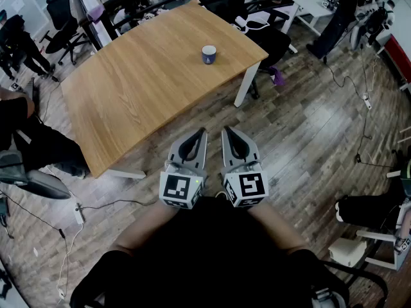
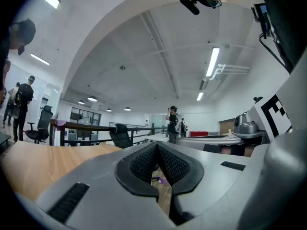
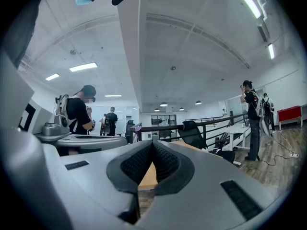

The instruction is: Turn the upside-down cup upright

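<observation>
Cup (image 1: 209, 54) is the little blue one sitting on the wooden table (image 1: 128, 88), pretty much straight ahead of the fingers and well apart from them, out toward the table's far corner. The left gripper (image 1: 201, 135) and right gripper (image 1: 228, 133) sit side by side just short of the table's near edge. Both sets of fingers (image 2: 177, 166) are pressed together with nothing between them.

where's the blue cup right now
In the head view the blue cup sits on the wooden table, close to its far right corner, in the upper middle of the picture.
</observation>
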The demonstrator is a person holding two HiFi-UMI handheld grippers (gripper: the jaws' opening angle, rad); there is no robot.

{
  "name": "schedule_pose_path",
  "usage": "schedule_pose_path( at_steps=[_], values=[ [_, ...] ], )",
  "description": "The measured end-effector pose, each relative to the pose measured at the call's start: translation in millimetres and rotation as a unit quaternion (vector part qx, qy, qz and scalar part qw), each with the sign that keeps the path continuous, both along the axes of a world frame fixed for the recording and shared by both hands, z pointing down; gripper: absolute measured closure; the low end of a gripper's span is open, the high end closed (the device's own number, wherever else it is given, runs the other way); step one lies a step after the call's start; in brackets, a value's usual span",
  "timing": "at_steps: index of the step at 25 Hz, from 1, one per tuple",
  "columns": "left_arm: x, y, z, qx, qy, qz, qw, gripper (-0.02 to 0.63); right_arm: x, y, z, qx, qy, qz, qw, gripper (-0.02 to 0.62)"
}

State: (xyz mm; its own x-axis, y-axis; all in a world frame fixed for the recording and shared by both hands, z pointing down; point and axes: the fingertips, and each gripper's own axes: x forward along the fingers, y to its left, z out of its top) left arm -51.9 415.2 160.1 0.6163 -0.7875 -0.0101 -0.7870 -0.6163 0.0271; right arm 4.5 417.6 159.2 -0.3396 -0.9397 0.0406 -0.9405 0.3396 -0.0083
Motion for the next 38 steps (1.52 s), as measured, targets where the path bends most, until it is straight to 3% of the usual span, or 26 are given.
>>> schedule_pose_path(
  at_steps=[14,20,29,38],
  values=[
    [-35,-13,17,-0.019,0.005,0.024,0.9995,0.598,-29,-14,18,-0.026,-0.021,0.022,0.999,0.582],
    [-43,-42,26,-0.03,0.004,0.017,0.9994,0.598,-31,-45,24,-0.032,-0.021,0.022,0.999,0.583],
    [-34,-140,52,-0.052,-0.007,-0.015,0.9985,0.598,-9,-150,59,-0.073,-0.066,0.004,0.995,0.583],
    [22,-297,88,-0.077,-0.041,-0.047,0.9951,0.598,45,-305,104,-0.114,-0.038,-0.013,0.993,0.582]
  ],
)
